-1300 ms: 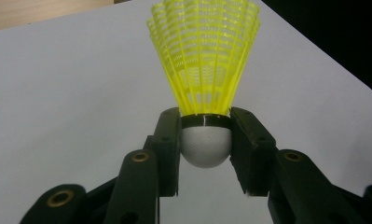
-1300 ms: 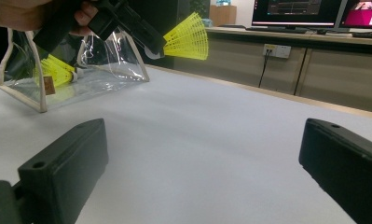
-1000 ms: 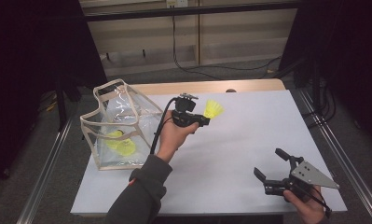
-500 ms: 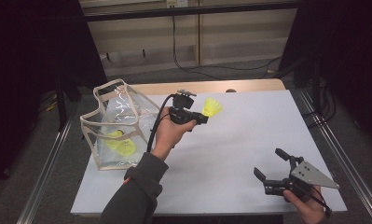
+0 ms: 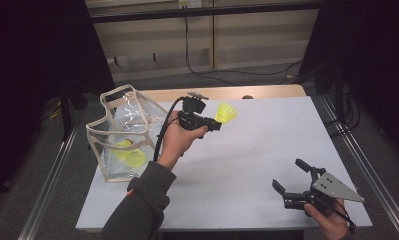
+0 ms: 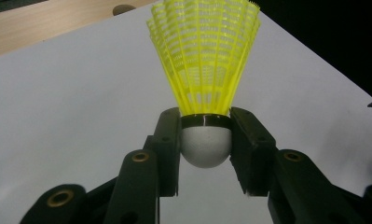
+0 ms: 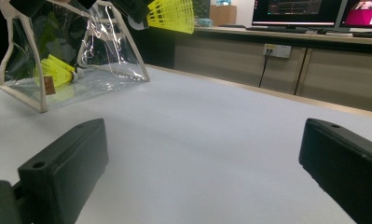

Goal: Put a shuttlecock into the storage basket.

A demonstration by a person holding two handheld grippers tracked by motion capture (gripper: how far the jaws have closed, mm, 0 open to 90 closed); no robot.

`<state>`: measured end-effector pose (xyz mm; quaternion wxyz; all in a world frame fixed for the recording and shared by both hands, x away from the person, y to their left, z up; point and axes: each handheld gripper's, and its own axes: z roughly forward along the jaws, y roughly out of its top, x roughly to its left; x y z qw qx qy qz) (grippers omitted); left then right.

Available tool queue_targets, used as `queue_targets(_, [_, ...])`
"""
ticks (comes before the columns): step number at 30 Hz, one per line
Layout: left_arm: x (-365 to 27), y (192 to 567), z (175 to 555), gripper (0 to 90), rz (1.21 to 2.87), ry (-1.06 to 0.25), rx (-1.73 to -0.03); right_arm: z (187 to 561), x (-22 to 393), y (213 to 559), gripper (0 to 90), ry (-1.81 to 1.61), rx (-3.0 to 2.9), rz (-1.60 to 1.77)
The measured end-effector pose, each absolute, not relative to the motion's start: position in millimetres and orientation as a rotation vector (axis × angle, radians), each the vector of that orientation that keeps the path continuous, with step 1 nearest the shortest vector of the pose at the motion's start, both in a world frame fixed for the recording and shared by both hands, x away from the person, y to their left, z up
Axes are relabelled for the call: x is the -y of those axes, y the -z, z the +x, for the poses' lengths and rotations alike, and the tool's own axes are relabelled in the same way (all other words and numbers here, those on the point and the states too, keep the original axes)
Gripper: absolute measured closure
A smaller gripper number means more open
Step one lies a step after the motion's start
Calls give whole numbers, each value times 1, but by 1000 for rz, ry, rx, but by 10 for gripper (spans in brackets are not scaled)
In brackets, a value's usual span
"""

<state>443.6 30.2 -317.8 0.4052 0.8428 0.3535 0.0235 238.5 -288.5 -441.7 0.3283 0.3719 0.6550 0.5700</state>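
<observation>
A yellow shuttlecock (image 5: pixel 226 113) (image 6: pixel 206 65) with a white cork base is clamped by that base in my left gripper (image 5: pixel 212 124) (image 6: pixel 205 144), held in the air above the white table, skirt pointing away. The same shuttlecock (image 7: pixel 171 14) appears at the top of the right gripper view. A clear plastic bag (image 5: pixel 123 131) (image 7: pixel 72 51) with cream trim stands at the table's left, with yellow shuttlecocks (image 5: pixel 127 152) (image 7: pixel 57 70) lying inside. My right gripper (image 5: pixel 292 176) (image 7: pixel 204 163) rests low near the front right edge, jaws wide open with nothing between them.
The white table surface (image 5: pixel 267 145) stretches between the two grippers. A wooden strip (image 5: pixel 247 92) runs along its far edge. Cabinets and monitors (image 7: pixel 295 9) stand beyond the table. Metal rails (image 5: pixel 52 180) flank both sides.
My left gripper has risen a little with the shuttlecock. The right gripper has stayed where it was.
</observation>
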Motion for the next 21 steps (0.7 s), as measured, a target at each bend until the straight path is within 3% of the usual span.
queue_targets(21, [-42, 296, 441, 649, 2140, -88, -888, 238, 288, 442, 12, -1490, -1713, 972])
